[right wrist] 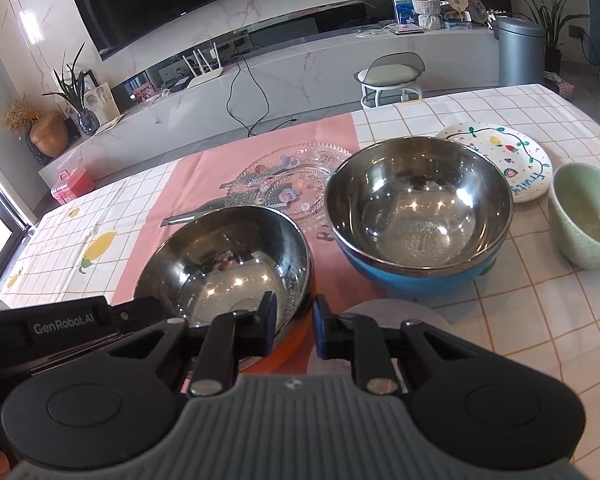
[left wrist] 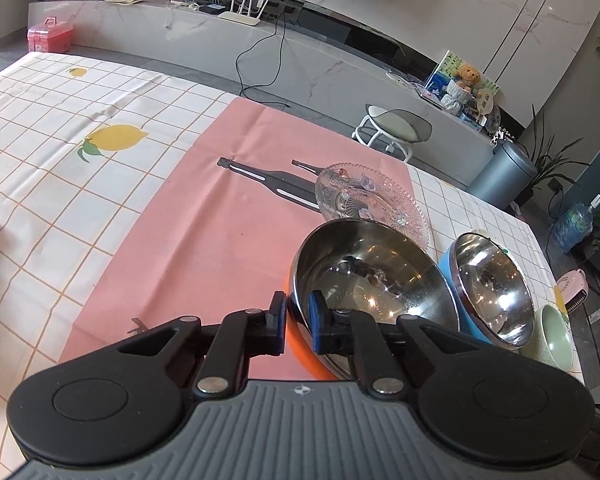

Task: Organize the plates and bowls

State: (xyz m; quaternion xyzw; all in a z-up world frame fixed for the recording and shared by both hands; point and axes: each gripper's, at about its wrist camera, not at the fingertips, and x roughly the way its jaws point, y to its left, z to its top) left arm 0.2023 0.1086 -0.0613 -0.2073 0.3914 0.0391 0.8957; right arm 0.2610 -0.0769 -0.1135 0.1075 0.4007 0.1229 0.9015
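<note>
Closest to me are two hand-held grippers, and both are clamped on the same bowl. The left gripper (left wrist: 298,322) pinches the near left rim of the orange bowl (left wrist: 364,280), one pad outside the wall and one pad inside. The right gripper (right wrist: 295,326) pinches the near right rim of that orange bowl (right wrist: 228,268) the same way. The bowl is shiny metal inside and orange outside. It sits at the near edge of a pink mat (right wrist: 204,184) on a checked tablecloth (right wrist: 520,312) with lemons on it.

Just past it, at about 2 o'clock from the orange bowl in the right wrist view, stands a blue bowl (right wrist: 418,208), also shiny inside. The two bowls are close, but I cannot tell if they touch.

At 3 o'clock from the blue bowl is a pale green bowl (right wrist: 584,220), standing apart from it.

Behind the two metal bowls, at 12 o'clock, a clear glass plate (right wrist: 288,176) lies flat on the pink mat. At 1 o'clock from the blue bowl, a white painted plate (right wrist: 508,152) pokes out from behind its rim.

Far off stand a white stool (right wrist: 392,80) and a grey bin (right wrist: 520,52) on the floor.
</note>
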